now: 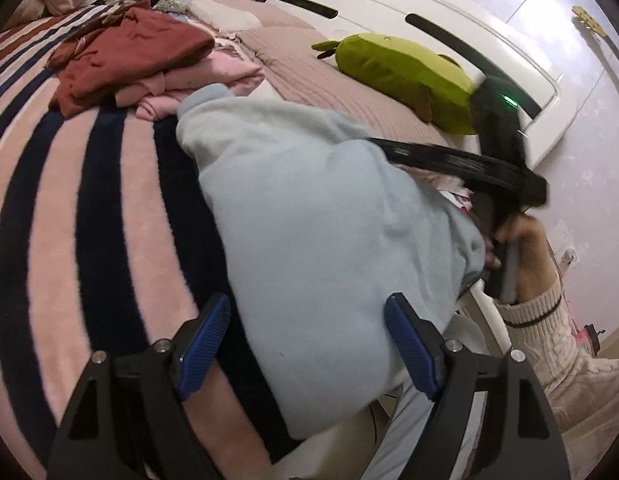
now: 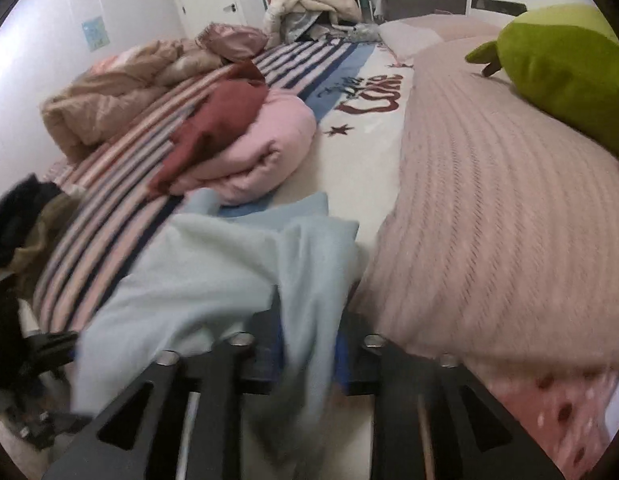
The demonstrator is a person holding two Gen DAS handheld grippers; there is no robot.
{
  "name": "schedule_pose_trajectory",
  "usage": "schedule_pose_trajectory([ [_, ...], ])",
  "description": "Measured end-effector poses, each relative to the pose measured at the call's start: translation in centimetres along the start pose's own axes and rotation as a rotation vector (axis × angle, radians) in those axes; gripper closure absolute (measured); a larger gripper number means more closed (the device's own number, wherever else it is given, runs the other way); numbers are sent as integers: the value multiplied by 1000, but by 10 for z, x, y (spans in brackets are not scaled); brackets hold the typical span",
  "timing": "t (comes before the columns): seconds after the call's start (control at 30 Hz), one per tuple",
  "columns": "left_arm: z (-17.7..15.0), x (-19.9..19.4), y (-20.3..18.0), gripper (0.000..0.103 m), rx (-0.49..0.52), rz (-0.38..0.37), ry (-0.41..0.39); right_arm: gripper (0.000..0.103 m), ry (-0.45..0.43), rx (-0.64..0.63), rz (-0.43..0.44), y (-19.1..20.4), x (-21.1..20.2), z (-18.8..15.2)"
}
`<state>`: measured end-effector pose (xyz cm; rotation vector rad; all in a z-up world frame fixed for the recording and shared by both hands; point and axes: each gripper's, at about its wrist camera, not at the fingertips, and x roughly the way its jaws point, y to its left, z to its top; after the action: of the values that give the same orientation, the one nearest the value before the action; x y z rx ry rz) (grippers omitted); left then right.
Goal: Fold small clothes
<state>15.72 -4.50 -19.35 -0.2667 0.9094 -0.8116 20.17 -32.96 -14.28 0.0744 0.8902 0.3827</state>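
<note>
While the right gripper (image 2: 307, 354) pinches a fold of the pale blue fleece garment (image 2: 213, 264) between its nearly closed fingers, the left gripper (image 1: 309, 344) hangs over the near end of the same piece with its blue pads (image 1: 205, 340) spread wide, gripping nothing. The garment lies on the striped blanket (image 1: 69, 208) at the bed's near edge, partly draped over it, just in front of the pink folded piece (image 2: 265, 152) and the maroon one (image 2: 225, 120).

The risks, as I judge them: only a thin fold is caught, so a sharp pull could slip it free. With the fleece hanging over the edge, its own weight could drag it floorwards. A wide sweep could knock the finished pile.

From the left camera its long axis runs from the near edge up the bed, cuffed end (image 1: 207, 96) pointing at the pile. The fleece is bunched, so I can't tell which garment it is.
</note>
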Motion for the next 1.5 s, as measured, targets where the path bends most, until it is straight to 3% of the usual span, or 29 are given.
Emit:
schedule_pose_trajectory([
  [0.03,1,-2,0,27,3,-2,-4,55,-17,-7,20,4,-13,-6],
  [0.1,2,-5,0,27,8,-1,-7,55,-15,-39,25,11,-30,-21],
  [0.23,-5,-3,3,27,-5,11,12,80,54,-10,20,20,-38,-70],
  [0.37,-12,-1,5,27,-27,8,25,80,116,61,55,20,-25,-109],
  [0.5,-5,-8,-7,27,18,16,22,76,100,78,100,17,-32,-99],
  [0.53,-1,-11,-8,27,28,13,10,65,82,97,135,12,-36,-91],
  [0.57,7,-16,-9,27,30,2,-6,45,66,112,160,7,-38,-85],
  [0.63,21,-18,-6,26,23,-20,-17,30,48,135,195,-3,-40,-67],
  [0.83,65,21,26,28,-61,-32,51,26,170,213,276,-35,10,-35],
  [0.87,70,33,36,32,-107,-62,76,26,198,229,298,-39,21,-35],
  [0.9,71,44,43,46,-148,-106,98,26,227,247,321,-40,34,-36],
  [0.93,73,57,49,53,-187,-153,125,26,228,253,336,-40,44,-37],
  [1.0,75,68,48,63,-193,-148,129,31,199,249,348,-35,48,-34],
  [1.07,79,70,42,74,-180,-119,121,72,208,287,397,-29,56,-34],
  [1.13,82,62,35,82,-157,-105,98,74,199,265,387,-19,60,-33],
  [1.23,88,37,25,84,-126,-99,41,82,142,267,425,-9,49,-26],
  [1.33,99,0,16,84,-89,-91,-34,83,73,225,448,10,30,-12],
  [1.5,113,-78,-5,84,3,-11,-143,84,-33,101,467,67,-4,21],
])
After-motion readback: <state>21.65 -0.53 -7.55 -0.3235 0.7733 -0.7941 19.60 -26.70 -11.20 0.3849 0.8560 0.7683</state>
